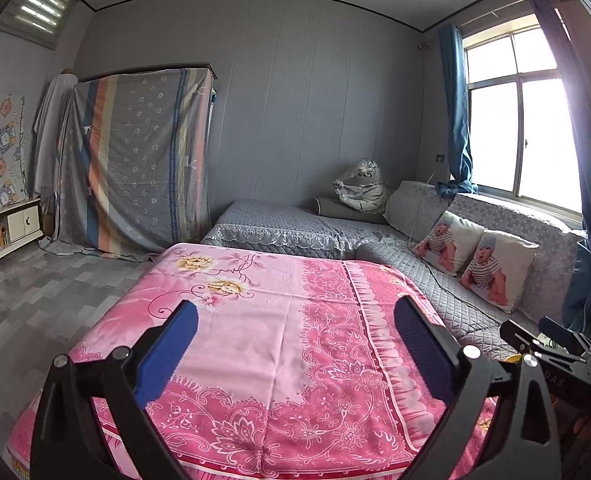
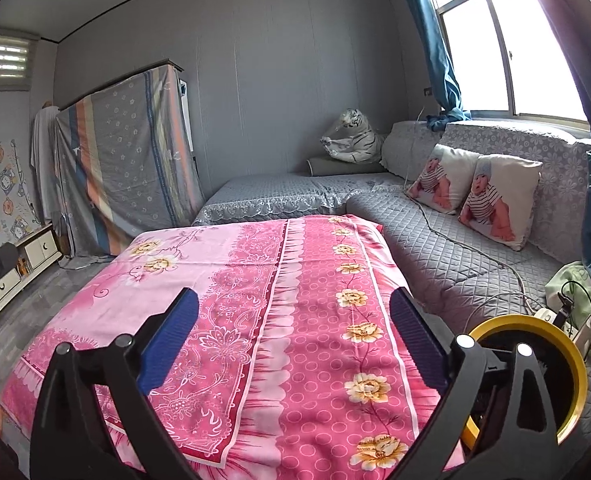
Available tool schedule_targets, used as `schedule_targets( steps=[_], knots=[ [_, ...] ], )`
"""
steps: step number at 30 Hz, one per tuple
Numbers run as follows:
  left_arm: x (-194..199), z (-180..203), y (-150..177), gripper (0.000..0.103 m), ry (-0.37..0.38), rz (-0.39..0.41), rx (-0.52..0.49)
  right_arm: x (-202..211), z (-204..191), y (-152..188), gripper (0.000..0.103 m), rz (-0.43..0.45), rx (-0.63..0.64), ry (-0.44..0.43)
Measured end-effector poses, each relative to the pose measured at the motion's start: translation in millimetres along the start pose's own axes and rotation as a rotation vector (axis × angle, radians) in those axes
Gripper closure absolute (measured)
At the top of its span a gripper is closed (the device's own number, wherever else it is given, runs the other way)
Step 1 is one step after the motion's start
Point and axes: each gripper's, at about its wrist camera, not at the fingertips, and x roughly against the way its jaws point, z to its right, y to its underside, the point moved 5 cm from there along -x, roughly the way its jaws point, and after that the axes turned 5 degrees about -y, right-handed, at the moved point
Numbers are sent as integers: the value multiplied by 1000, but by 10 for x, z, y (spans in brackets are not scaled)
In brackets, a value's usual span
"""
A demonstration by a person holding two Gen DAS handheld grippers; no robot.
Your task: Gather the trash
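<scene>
Blue-padded fingers of the left gripper [image 1: 295, 344] stand wide apart with nothing between them, hovering over a pink floral cloth [image 1: 263, 344] that covers a table. Right gripper [image 2: 295, 336] likewise spread wide, nothing held, over the same cloth [image 2: 255, 320].

Cloth lies flat; its far edge stops just short of a grey quilted sofa [image 2: 435, 248]. Right edge of the cloth runs close beside the sofa seat, little gap showing. Left edge drops toward grey tiled floor [image 1: 35, 300], which lies open as far as a low white cabinet [image 1: 19, 224] at the left wall.

Sofa is L-shaped, running under the window [image 1: 523, 120]. Two baby-print cushions [image 2: 475, 196] lean against its back, touching each other. A plush tiger [image 2: 353, 136] in clear wrap sits in the far corner. A thin cable [image 2: 467, 252] trails across the seat.

Yellow-rimmed bin [image 2: 571, 364] sits at the right gripper's right side, partly hidden by the gripper body; interior dark, contents cannot be told. No trash item can be made out on cloth, floor or sofa.

Striped sheet [image 1: 135, 160] drapes over furniture at the far wall.
</scene>
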Motion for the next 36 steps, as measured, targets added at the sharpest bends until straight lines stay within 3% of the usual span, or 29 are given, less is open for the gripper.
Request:
schedule_targets(
  steps=[4,9,36],
  knots=[
    [1,-70,7,8,-52,4,6,35,17,69,8,40,-7,35],
    [-50,-104,54,8,-50,-14,29,14,85,130,8,43,-22,77],
    [-39,-39,36,8,-1,9,22,-51,123,147,8,10,-54,68]
  ],
)
